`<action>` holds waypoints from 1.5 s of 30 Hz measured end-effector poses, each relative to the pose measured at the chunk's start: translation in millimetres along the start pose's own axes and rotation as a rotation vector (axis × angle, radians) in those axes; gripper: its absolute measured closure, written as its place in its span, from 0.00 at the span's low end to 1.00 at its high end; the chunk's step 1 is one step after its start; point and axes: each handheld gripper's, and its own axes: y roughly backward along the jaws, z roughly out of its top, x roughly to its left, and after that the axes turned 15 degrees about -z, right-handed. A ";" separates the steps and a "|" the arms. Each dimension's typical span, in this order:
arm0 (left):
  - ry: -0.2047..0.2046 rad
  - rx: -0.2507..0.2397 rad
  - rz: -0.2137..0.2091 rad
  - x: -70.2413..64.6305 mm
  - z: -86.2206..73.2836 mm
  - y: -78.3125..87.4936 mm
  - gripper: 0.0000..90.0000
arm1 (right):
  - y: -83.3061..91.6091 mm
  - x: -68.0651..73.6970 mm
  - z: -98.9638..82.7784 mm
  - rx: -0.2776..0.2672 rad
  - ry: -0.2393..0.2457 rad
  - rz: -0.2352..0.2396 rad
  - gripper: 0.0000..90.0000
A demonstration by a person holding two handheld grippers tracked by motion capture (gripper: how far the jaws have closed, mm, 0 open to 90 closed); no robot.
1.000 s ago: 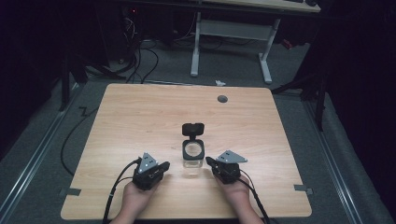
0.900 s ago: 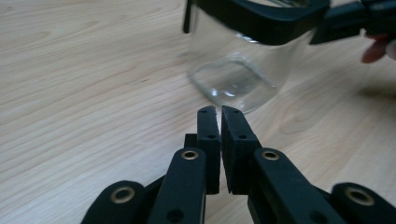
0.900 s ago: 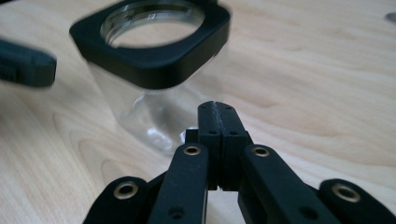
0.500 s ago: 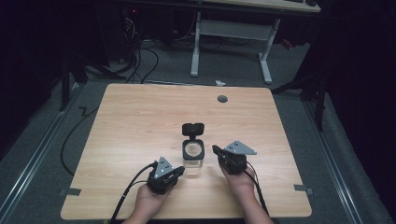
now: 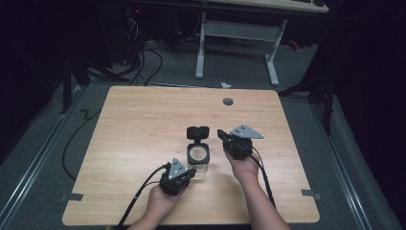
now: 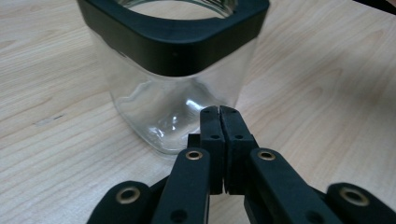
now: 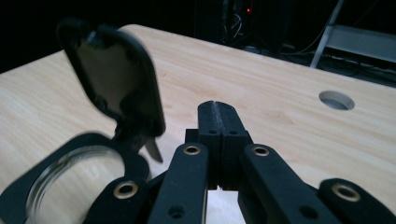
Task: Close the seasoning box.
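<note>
A clear glass jar [image 5: 197,158] with a black square rim stands on the wooden table [image 5: 139,120], its hinged black lid [image 5: 197,132] flipped up behind it. My left gripper [image 5: 188,172] sits at the jar's near left corner, shut and empty. In the left gripper view the jar [image 6: 177,70] rises just beyond the closed tips of my left gripper [image 6: 219,111]. My right gripper [image 5: 221,134] hovers right of the lid, shut and empty. In the right gripper view the lid [image 7: 114,79] stands left of my right gripper [image 7: 217,106], above the jar's rim [image 7: 28,186].
A round cable hole [image 5: 228,101] is set in the table's far side, also in the right gripper view as the hole [image 7: 336,99]. Cables trail from both grippers toward the near edge. A white desk frame [image 5: 237,33] stands on the floor beyond.
My left gripper moved right and in toward the jar's near corner. My right gripper moved forward, from beside the jar to beside the raised lid. The jar stayed put.
</note>
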 end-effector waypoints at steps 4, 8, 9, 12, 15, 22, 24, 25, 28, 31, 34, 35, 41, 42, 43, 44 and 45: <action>-0.005 -0.001 0.012 1.1 -0.6 -0.5 1.00 | -8.0 1.1 7.7 -0.008 -0.003 0.002 1.00; -0.003 -0.009 0.027 2.9 0.1 -1.0 1.00 | -13.0 4.3 13.0 -0.009 -0.017 0.017 1.00; 0.002 -0.014 0.029 3.2 0.2 -1.3 1.00 | -14.0 5.7 14.4 -0.011 -0.009 0.018 1.00; 0.004 -0.013 0.032 3.8 0.0 -1.6 1.00 | -15.3 9.0 18.8 -0.024 -0.004 0.024 1.00; 0.008 -0.010 0.034 4.1 -0.1 -1.7 1.00 | -17.6 10.0 21.8 -0.024 0.004 0.033 1.00; 0.010 -0.009 0.037 5.5 -0.1 -1.7 1.00 | -16.9 14.7 23.7 -0.028 0.019 0.057 1.00; 0.016 -0.012 0.037 5.5 0.1 -1.9 1.00 | -14.6 15.8 22.5 -0.030 0.024 0.060 1.00; 0.017 -0.013 0.037 5.5 0.1 -2.0 1.00 | -13.3 16.4 21.6 -0.032 0.025 0.065 1.00; 0.018 -0.013 0.038 5.8 0.3 -1.8 1.00 | -9.0 19.8 16.7 -0.027 0.042 0.068 1.00; 0.020 -0.018 0.039 5.7 0.4 -1.8 1.00 | -4.7 24.0 7.2 -0.022 0.055 0.074 1.00; 0.025 -0.025 0.041 6.1 1.0 -1.5 1.00 | 0.5 29.9 -6.8 -0.009 0.063 0.086 1.00; 0.028 -0.027 0.042 6.3 1.3 -1.5 1.00 | 2.9 31.9 -11.8 0.000 0.072 0.087 1.00; 0.029 -0.031 0.051 7.2 2.2 -1.4 0.99 | 22.7 29.8 -29.3 -0.014 0.070 0.070 1.00; 0.031 -0.031 0.050 6.8 2.5 -0.6 0.99 | 27.1 25.1 -31.0 -0.022 0.066 0.062 1.00; 0.034 -0.029 0.046 6.2 3.1 0.6 0.98 | 30.8 20.7 -32.7 -0.016 0.052 0.059 1.00; 0.034 -0.021 0.038 5.2 4.1 3.8 0.97 | 33.3 16.9 -34.2 -0.013 0.047 0.052 0.99; 0.037 -0.020 0.031 4.2 5.2 6.3 0.96 | 37.5 10.2 -37.2 -0.008 0.040 0.039 0.97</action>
